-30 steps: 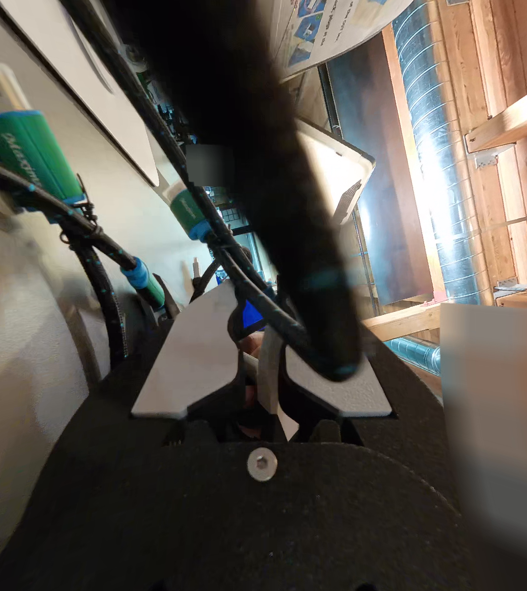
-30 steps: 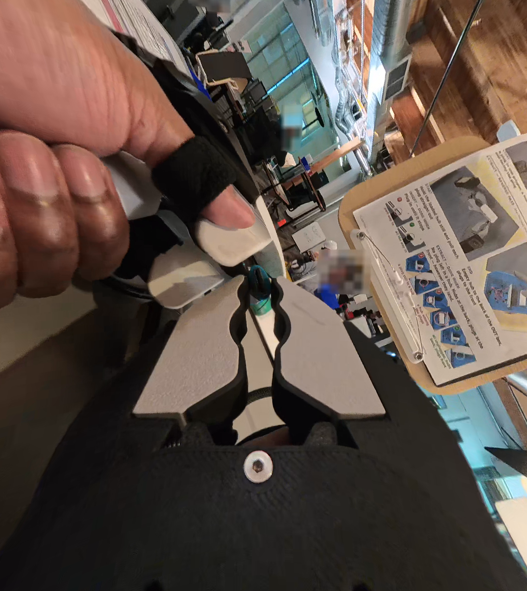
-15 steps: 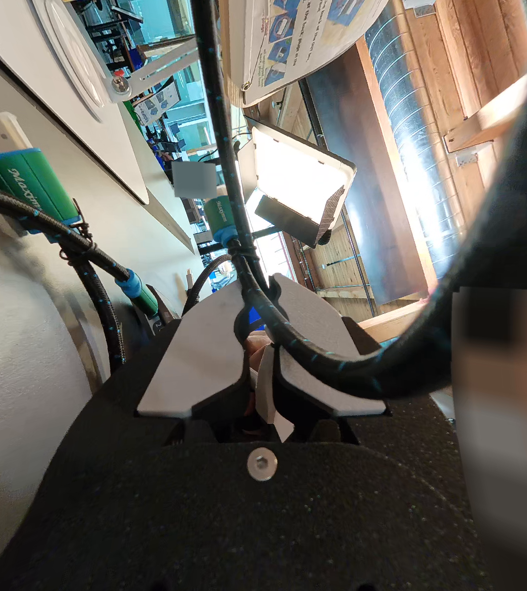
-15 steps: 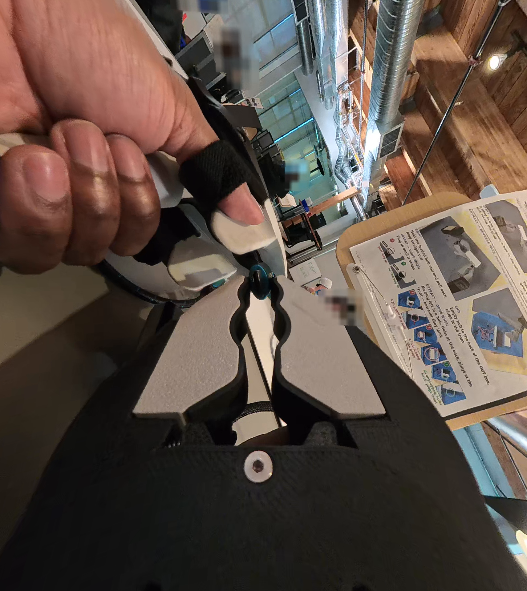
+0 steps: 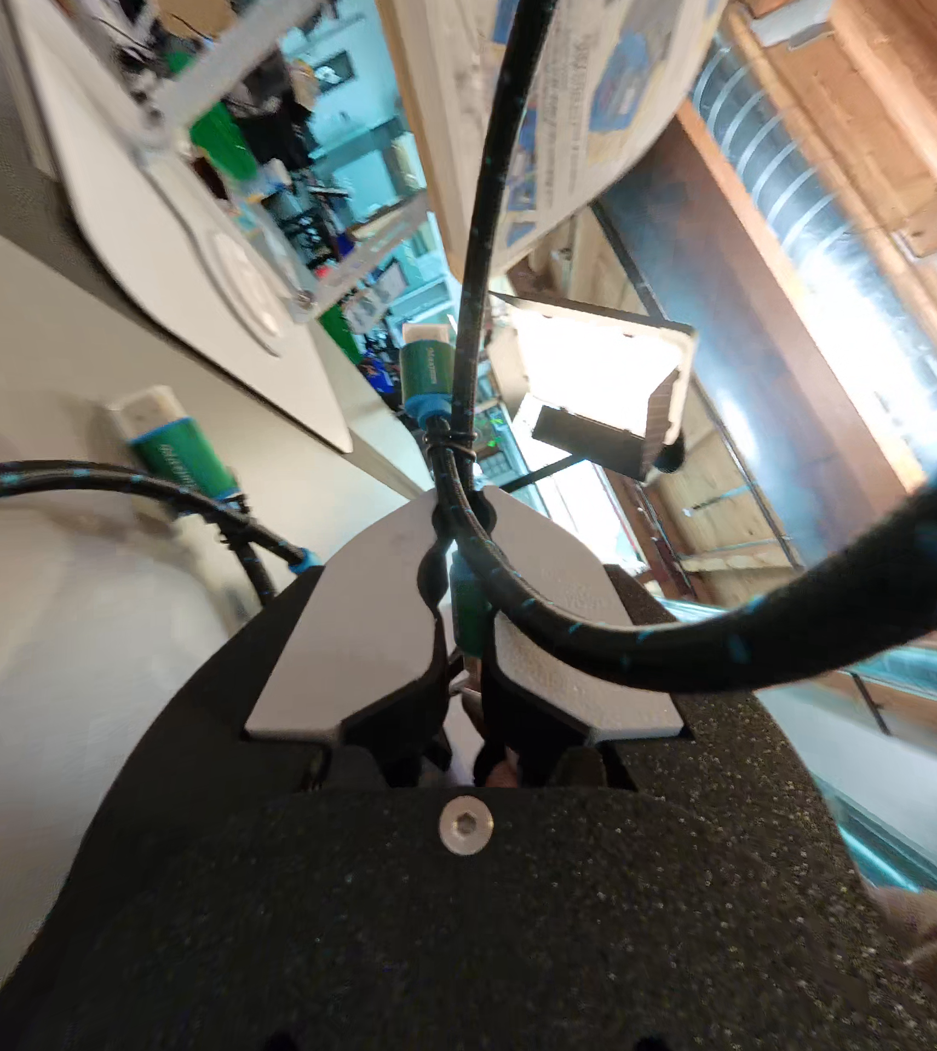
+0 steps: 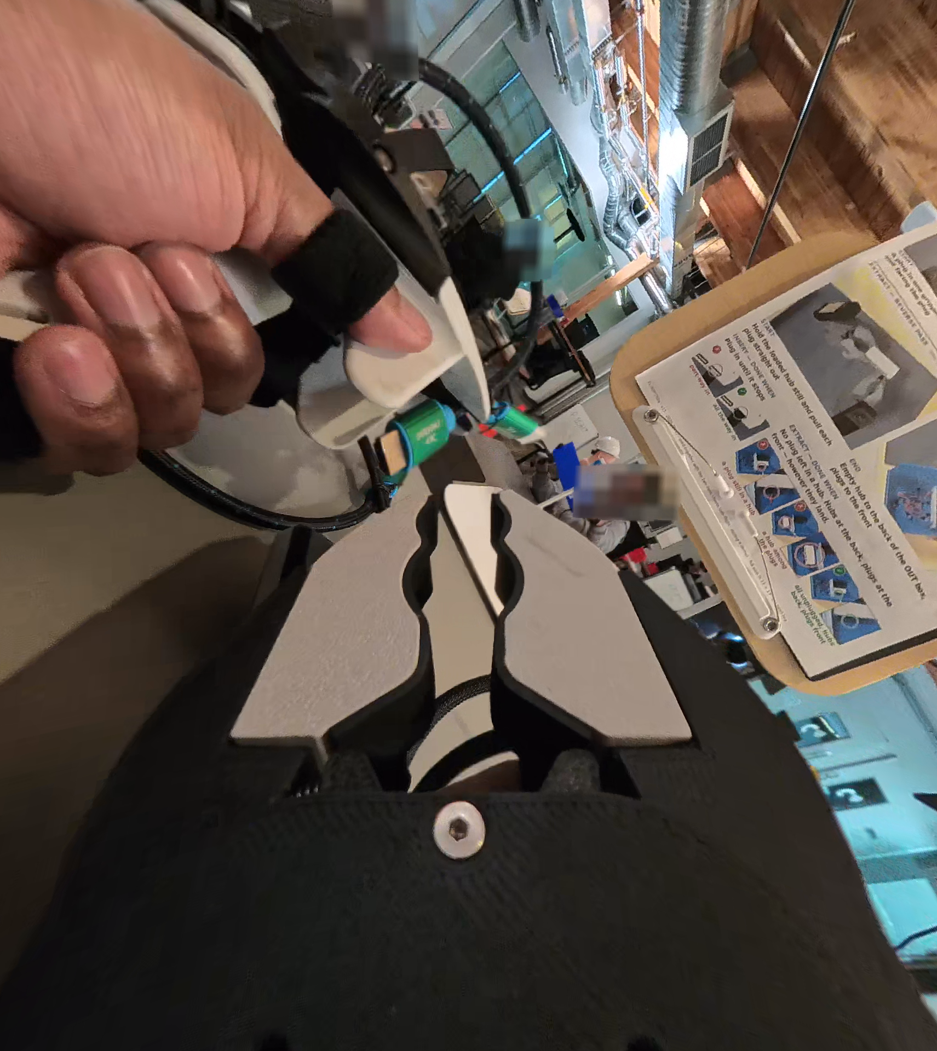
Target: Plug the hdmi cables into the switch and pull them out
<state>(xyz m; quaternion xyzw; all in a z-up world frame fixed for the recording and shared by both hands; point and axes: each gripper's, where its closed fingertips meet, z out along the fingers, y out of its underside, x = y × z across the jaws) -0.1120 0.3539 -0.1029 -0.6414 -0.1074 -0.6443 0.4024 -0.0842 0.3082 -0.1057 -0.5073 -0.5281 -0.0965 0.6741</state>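
In the left wrist view my left gripper [image 5: 461, 509] is shut on a black braided cable [image 5: 597, 642] flecked with blue, which runs through the notch at the fingertips. A green plug [image 5: 469, 617] sits lower between the fingers. A second green plug [image 5: 426, 372] hangs just beyond the tips, and a third [image 5: 184, 449] lies to the left. In the right wrist view my right gripper [image 6: 469, 500] is open. A white strip [image 6: 471, 540] shows in its gap, with a dark gap at the left finger. A green plug [image 6: 417, 435] hangs at the left gripper [image 6: 471, 409], apart from my right tips.
A hand [image 6: 113, 199] grips the left gripper's white handle at the upper left. A wooden clipboard with an instruction sheet [image 6: 796, 426] stands at the right. A lit lamp panel [image 5: 597, 375] and a white board [image 5: 170, 227] lie beyond the left gripper. There is about 6 centimetres between the tips of the two grippers.
The left fingers have closed on the braided cable. The right fingers have spread, and the green plug at their tips has moved up and left with the left gripper.
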